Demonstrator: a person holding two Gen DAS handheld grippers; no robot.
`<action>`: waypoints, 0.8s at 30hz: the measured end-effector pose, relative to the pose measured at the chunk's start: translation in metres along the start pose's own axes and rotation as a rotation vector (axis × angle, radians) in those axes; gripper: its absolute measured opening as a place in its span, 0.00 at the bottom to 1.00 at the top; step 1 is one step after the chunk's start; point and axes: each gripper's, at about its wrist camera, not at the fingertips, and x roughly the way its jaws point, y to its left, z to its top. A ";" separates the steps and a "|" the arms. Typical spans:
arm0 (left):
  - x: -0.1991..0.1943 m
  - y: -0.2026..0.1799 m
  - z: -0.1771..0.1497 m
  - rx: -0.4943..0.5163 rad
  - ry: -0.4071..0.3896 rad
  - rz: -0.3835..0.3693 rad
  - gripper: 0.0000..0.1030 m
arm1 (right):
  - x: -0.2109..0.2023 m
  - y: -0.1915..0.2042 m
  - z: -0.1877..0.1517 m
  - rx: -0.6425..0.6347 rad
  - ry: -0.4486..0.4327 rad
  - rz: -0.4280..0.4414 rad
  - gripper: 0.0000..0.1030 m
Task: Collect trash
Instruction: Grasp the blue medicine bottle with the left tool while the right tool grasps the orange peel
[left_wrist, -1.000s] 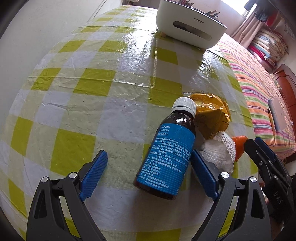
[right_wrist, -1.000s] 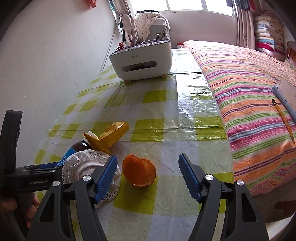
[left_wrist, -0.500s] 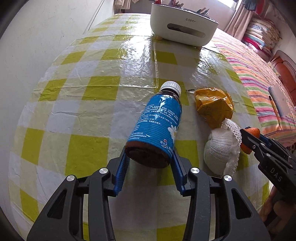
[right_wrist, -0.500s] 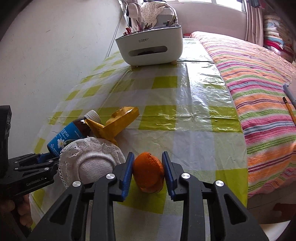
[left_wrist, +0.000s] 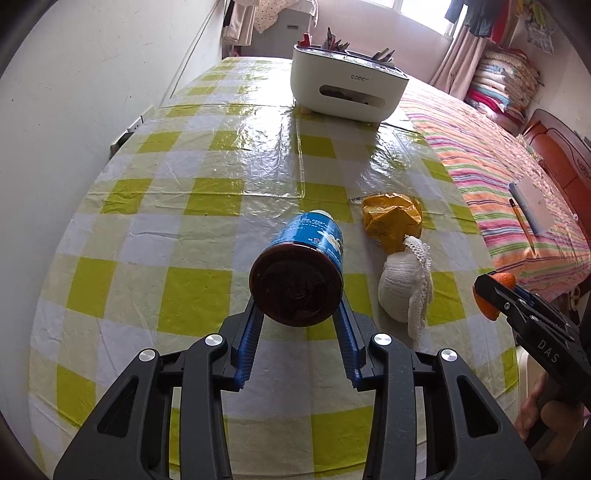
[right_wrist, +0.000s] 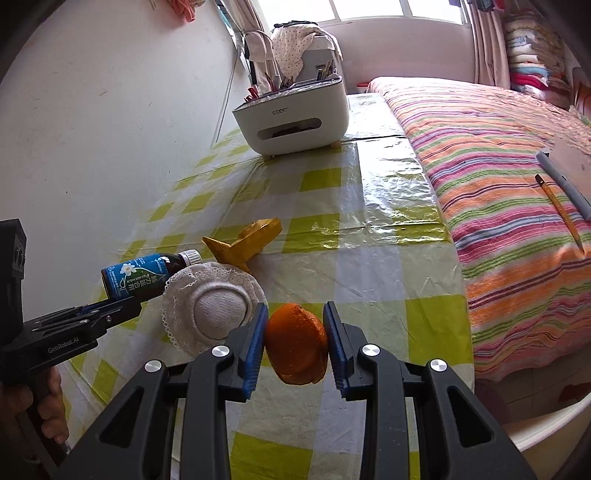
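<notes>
A surface under a yellow-and-white checked plastic cover carries a white organizer, a crumpled yellow wrapper and a white lace-edged cloth, the last two touching.

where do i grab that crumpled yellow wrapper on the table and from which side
Take the yellow wrapper by its raised folded ridge, coming from above with the gripper fingers across the ridge. It lies low and crumpled on the tablecloth, so a side approach would likely just push it. The white lace-edged pad crowds its near side.
</notes>
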 end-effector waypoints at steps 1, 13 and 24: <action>-0.004 0.000 -0.001 0.002 -0.013 0.000 0.35 | -0.002 0.001 -0.001 0.001 -0.004 0.004 0.30; -0.037 -0.010 -0.010 0.050 -0.115 0.011 0.31 | -0.014 0.008 -0.010 -0.007 -0.023 0.033 0.30; -0.014 -0.008 -0.002 0.042 -0.047 0.022 0.51 | -0.017 0.005 -0.011 0.014 -0.024 0.048 0.30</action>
